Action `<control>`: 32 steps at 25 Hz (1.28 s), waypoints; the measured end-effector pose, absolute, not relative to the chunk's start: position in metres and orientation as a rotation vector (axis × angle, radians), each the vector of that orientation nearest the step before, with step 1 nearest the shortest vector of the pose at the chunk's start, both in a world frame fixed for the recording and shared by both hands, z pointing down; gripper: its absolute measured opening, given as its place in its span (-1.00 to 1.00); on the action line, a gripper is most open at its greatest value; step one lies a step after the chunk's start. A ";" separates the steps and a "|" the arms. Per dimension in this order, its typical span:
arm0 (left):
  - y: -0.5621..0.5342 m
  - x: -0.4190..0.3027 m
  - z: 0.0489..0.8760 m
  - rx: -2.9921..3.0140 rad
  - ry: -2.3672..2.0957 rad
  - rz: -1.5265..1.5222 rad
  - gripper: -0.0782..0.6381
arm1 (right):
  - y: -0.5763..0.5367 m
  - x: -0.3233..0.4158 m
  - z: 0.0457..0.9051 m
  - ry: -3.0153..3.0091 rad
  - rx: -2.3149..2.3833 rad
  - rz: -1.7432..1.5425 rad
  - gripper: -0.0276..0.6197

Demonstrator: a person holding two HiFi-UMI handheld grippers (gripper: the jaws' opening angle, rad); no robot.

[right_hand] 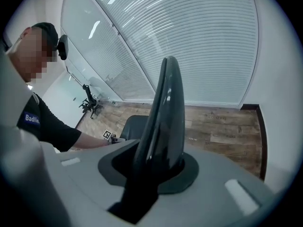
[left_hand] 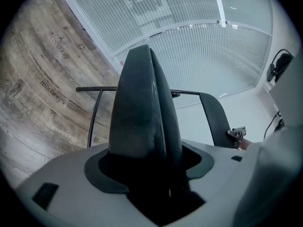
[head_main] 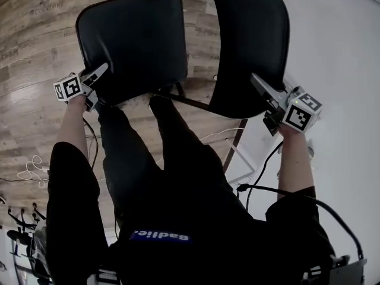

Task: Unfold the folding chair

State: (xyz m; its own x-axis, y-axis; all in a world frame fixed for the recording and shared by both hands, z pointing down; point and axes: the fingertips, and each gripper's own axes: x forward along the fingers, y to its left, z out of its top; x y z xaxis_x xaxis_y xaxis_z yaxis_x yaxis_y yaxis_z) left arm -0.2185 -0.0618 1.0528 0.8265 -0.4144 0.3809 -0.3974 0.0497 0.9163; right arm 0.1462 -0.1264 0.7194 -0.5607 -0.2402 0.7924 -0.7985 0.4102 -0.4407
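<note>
The wood-plank floor (head_main: 35, 34) fills the left of the head view. Faint words are printed on its boards, too blurred to read for sure. A person (head_main: 178, 218) in black stands at the lower centre, with a blue patch (head_main: 160, 236) of white lettering on the chest. The black chair (head_main: 189, 101) is held up at the top of the frame, half open: its padded seat (head_main: 133, 40) is at the upper left and its backrest (head_main: 255, 34) at the upper right. The left gripper (head_main: 98, 75) is clamped on the seat's near left corner, and the pad fills its jaws. The right gripper (head_main: 258, 83) is closed narrowly on the backrest's thin edge. A black cable (head_main: 261, 171) trails below the right gripper.
</note>
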 end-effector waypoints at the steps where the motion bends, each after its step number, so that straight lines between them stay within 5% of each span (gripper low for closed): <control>1: -0.061 -0.219 1.056 1.560 -0.662 -0.017 0.03 | -0.126 0.148 0.722 -2.029 0.880 1.125 -0.63; 14: -0.047 -0.245 1.086 1.547 -0.699 -0.014 0.16 | -0.104 0.111 0.724 -2.113 0.813 1.219 -0.50; 16: -0.048 -0.246 1.086 1.549 -0.702 -0.022 0.16 | -0.105 0.114 0.727 -2.055 0.851 1.110 -0.63; 32: -0.051 -0.311 1.037 1.479 -1.080 0.154 0.43 | -0.109 0.118 0.732 -1.997 0.916 1.055 -0.64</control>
